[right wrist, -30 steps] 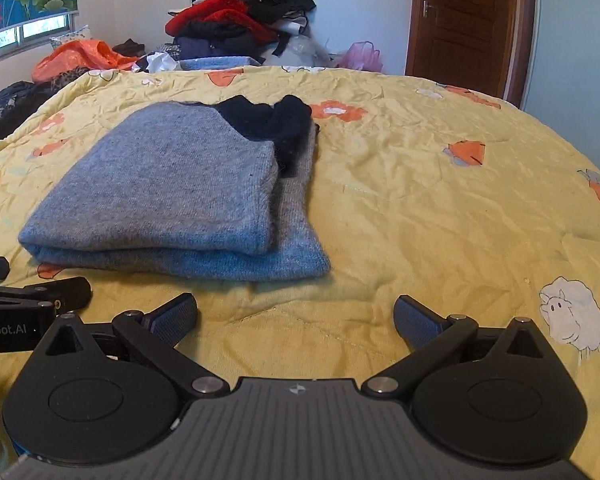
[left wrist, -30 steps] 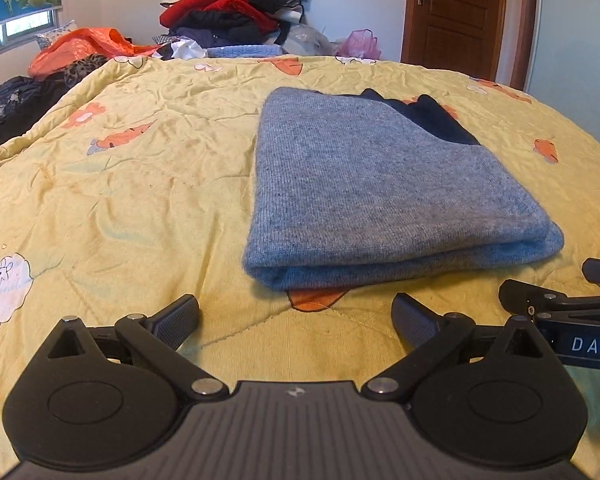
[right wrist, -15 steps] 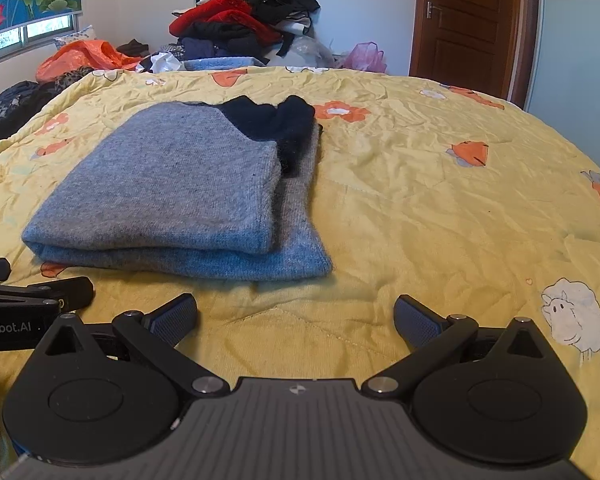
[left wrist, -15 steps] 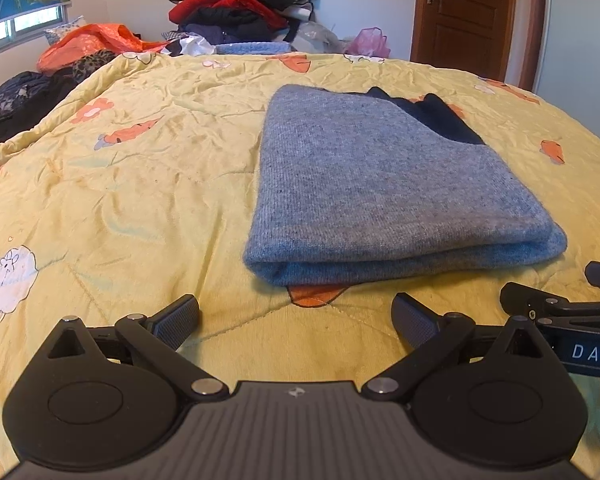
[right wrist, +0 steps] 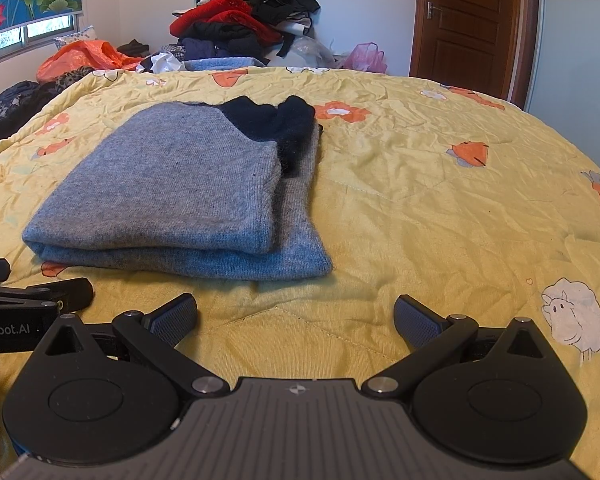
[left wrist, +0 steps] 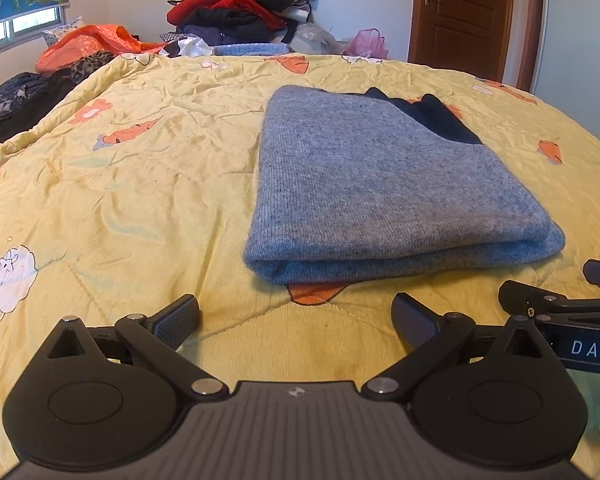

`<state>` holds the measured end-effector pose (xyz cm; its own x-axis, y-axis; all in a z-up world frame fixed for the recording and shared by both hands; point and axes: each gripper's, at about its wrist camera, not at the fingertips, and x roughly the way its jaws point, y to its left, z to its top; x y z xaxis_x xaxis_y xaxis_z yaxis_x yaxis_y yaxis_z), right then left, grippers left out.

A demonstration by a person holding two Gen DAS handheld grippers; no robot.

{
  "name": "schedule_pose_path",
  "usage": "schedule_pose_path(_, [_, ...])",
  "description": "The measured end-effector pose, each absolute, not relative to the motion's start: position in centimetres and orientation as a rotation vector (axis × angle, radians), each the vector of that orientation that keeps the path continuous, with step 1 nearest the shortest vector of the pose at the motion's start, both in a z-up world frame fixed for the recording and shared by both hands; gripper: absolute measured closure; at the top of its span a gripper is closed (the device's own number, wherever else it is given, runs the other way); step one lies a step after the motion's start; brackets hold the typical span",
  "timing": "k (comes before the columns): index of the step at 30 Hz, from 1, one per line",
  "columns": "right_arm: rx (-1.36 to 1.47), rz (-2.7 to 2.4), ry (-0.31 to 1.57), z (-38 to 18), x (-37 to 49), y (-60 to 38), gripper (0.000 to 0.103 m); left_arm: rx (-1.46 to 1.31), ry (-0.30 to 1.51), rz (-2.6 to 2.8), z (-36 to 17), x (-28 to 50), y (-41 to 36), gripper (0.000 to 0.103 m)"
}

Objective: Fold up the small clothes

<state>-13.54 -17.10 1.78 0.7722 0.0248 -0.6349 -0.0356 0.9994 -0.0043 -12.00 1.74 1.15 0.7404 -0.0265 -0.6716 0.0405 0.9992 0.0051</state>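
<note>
Nothing shifts: my left gripper [left wrist: 296, 318] and right gripper [right wrist: 296, 318] stay empty, jaws apart; the sweater [left wrist: 384, 184] looks folded.

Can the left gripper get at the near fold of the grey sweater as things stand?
Probably yes. The left gripper is open and empty, and only bare yellow quilt lies between it and the grey sweater. The right gripper sits off to the side.

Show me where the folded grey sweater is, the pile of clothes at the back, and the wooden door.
folded grey sweater [left wrist: 384, 184]: left wrist view, middle of its top layer.
pile of clothes [right wrist: 236, 20]: right wrist view, on the red garment in the heap.
wooden door [left wrist: 466, 12]: left wrist view, on its panelled face.
</note>
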Motion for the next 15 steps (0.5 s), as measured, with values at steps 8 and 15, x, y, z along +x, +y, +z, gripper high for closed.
schedule_pose_path(8, [-0.016, 0.033, 0.687, 1.78, -13.53, -17.07, 0.000, 0.024, 0.737, -0.041, 1.17, -11.71, 1.72, 0.000])
schedule_pose_path(15, [-0.016, 0.033, 0.687, 1.77, -13.55, -17.06, 0.000, 0.024, 0.727, -0.038, 1.14, -11.43, 1.80, 0.000])
